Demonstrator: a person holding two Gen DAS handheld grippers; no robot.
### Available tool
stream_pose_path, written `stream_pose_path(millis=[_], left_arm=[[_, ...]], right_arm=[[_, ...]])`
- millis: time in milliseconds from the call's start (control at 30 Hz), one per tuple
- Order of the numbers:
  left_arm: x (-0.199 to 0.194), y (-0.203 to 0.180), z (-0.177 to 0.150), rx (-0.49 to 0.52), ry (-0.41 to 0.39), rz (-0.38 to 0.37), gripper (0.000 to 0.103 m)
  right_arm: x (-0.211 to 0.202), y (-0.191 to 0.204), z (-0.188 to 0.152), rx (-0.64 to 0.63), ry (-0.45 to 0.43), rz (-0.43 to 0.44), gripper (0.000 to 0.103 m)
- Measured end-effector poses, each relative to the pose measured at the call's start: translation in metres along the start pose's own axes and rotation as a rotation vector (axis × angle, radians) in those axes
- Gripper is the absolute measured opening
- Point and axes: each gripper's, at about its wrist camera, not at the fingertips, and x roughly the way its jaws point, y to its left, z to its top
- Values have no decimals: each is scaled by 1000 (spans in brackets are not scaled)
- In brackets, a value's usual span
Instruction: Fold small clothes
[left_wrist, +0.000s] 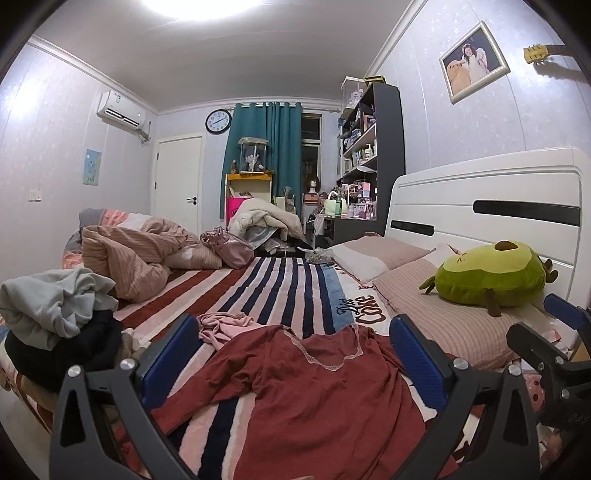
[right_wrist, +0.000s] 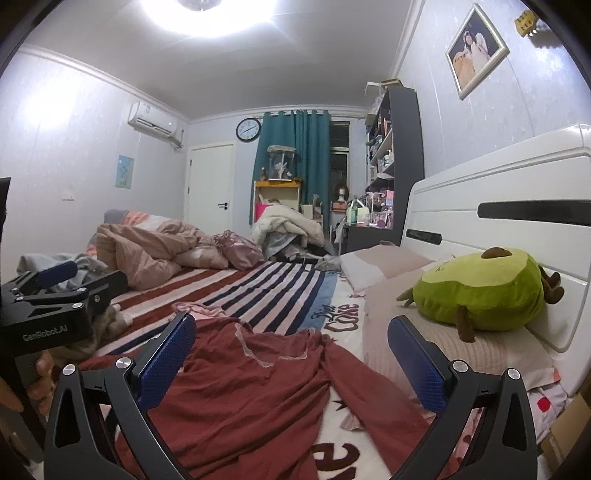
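Lying rumpled, the red top (left_wrist: 314, 387) spreads beneath both claws (left_wrist: 295, 354) (right_wrist: 291, 354), spread wide.

Striped blanket (left_wrist: 280, 280) lies bare mid-frame; clothes pile (left_wrist: 62, 314) blocks the left edge, avocado plush (left_wrist: 491, 277) (on pillows (left_wrist: 443, 317)) the right.

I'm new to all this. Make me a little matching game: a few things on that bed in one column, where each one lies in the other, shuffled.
Things:
1. red top
2. avocado plush
3. pink garment
4. grey cloth

Places:
A. on the pile at the bed's left edge
B. on the pillows by the headboard
C. spread out between the open left gripper's fingers
D. crumpled just beyond the red top

Pairs: 1-C, 2-B, 3-D, 4-A
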Motion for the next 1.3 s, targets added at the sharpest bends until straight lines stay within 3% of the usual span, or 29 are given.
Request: stream_pose_path(millis=[1033,1300], left_arm=[[0,1,-1,1,3,5,102],[13,17,-9,18,43,57,102]], right_arm=[[4,-7,-5,28,18,-11,103],[9,-2,-10,26,40,-1,103]])
